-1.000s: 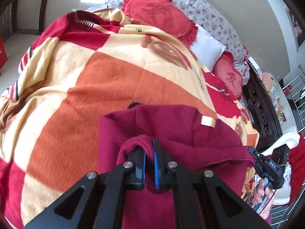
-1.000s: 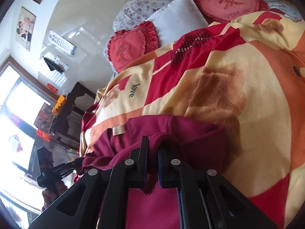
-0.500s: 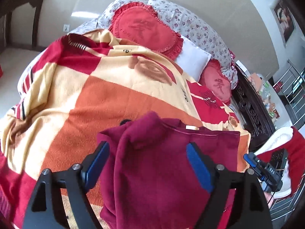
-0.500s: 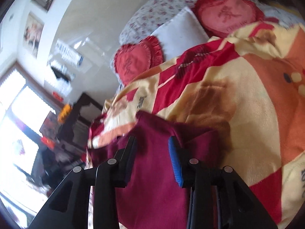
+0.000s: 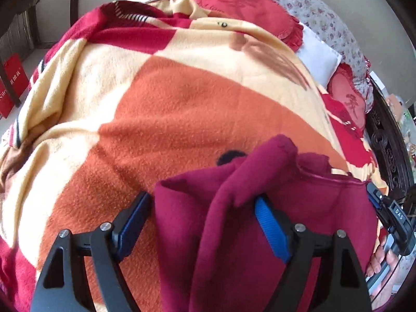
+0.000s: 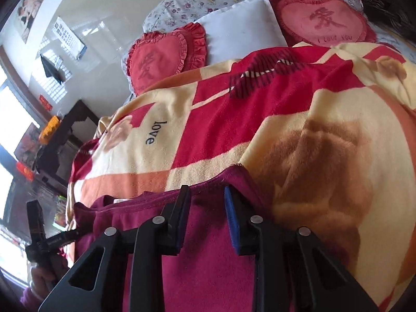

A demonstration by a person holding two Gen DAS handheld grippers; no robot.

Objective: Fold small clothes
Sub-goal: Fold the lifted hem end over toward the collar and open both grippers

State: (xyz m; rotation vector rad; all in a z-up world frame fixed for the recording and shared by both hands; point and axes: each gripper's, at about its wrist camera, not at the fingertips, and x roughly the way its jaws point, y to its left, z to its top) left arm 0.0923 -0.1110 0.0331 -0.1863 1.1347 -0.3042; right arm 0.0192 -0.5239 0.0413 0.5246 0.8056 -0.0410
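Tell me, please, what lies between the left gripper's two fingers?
A raised fold of the maroon garment lies between the open left gripper's fingers, seen in the left wrist view.

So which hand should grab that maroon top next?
Left gripper, probably: jaws just opened wide straddle the maroon top at a raised fold; right gripper jaws, just closing, sit over flat cloth.

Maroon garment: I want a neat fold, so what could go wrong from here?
A raised ridge of the maroon garment drapes over one finger of the left hand-held gripper, whose jaws have just been opening; pulling back could drag it askew. The bunched cloth may also set crooked on the blanket unless flattened.
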